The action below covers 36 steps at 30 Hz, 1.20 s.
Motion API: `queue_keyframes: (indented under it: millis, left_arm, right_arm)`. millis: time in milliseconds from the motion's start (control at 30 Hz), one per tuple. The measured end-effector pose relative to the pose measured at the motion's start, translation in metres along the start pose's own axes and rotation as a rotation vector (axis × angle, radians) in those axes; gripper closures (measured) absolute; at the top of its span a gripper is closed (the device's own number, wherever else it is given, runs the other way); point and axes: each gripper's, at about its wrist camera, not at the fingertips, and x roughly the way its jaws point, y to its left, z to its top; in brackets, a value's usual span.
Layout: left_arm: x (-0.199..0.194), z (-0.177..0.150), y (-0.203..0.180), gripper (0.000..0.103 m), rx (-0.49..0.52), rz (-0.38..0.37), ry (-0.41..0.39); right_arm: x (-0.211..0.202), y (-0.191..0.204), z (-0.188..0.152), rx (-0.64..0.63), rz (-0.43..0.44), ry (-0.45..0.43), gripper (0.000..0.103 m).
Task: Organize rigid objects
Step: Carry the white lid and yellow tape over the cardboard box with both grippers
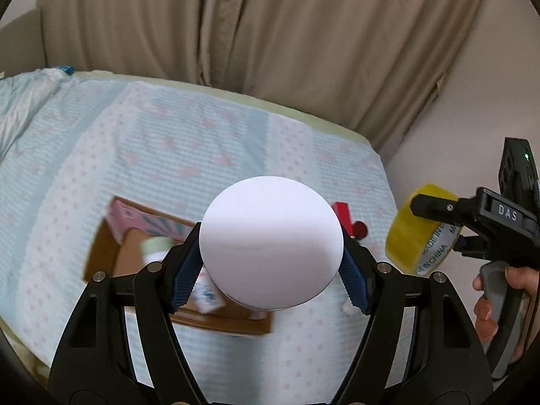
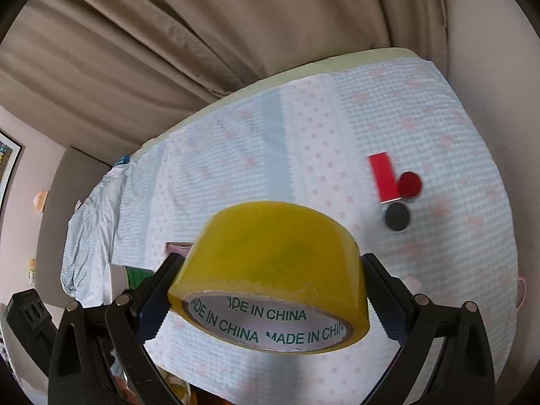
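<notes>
- Your task looked partly done: the cardboard box (image 1: pixel 111 253) on the bed (image 1: pixel 168 141) already held a pink box (image 1: pixel 135 217), a pale green-capped bottle (image 1: pixel 156 248) and some smaller packets, too blurred for you to identify.
- Still loose on the bedspread were a red box (image 2: pixel 383 177), a red round lid or jar (image 2: pixel 410 184) touching it, and a dark round piece (image 2: pixel 398 216) just beside them.
- Your left hand-held gripper (image 1: pixel 271 263) was clamped on a white round container (image 1: pixel 271 246), its blue pads pressed against both sides, held above the near edge of the cardboard box.
- Your right hand-held gripper (image 2: pixel 266 287) was closed around a yellow tape roll (image 2: pixel 270 283), jaws spread wide to fit the roll, which was tilted and lifted off the bed, well apart from the box.
- Judging by this, both carried items still had to go in, then the three left on the bed.
</notes>
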Motion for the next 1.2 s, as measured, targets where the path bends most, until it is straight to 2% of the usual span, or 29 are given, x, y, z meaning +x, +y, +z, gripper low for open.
queue_keyframes:
  millis: [133,333,467,600,800,1067,1200]
  left_arm:
    - [-0.011,0.014,0.045,0.034,0.025,-0.015,0.018]
    - [-0.018,0.034,0.107,0.034,0.137,-0.066,0.094]
    - [-0.006,0.042,0.146,0.034,0.17,-0.093,0.152]
    - [0.016,0.042,0.173,0.034,0.198,-0.099,0.205]
    - [0.058,0.031,0.202,0.034,0.183,-0.095,0.289]
    - [0.121,0.007,0.216,0.034,0.207,-0.089,0.408]
    - [0.148,-0.004,0.217,0.034,0.247,-0.09,0.467]
  right_arm:
    - [0.012,0.038,-0.015,0.029,0.005,-0.013,0.002]
    - [0.048,0.098,-0.042,0.128,-0.019,-0.031,0.002]
    - [0.081,0.125,-0.06,0.194,-0.049,-0.01,0.002]
    - [0.11,0.142,-0.072,0.201,-0.081,0.018,0.002]
    - [0.154,0.14,-0.082,0.196,-0.141,0.085,0.002]
    - [0.234,0.114,-0.102,0.183,-0.206,0.206,0.002]
    - [0.254,0.103,-0.108,0.221,-0.176,0.221,0.002]
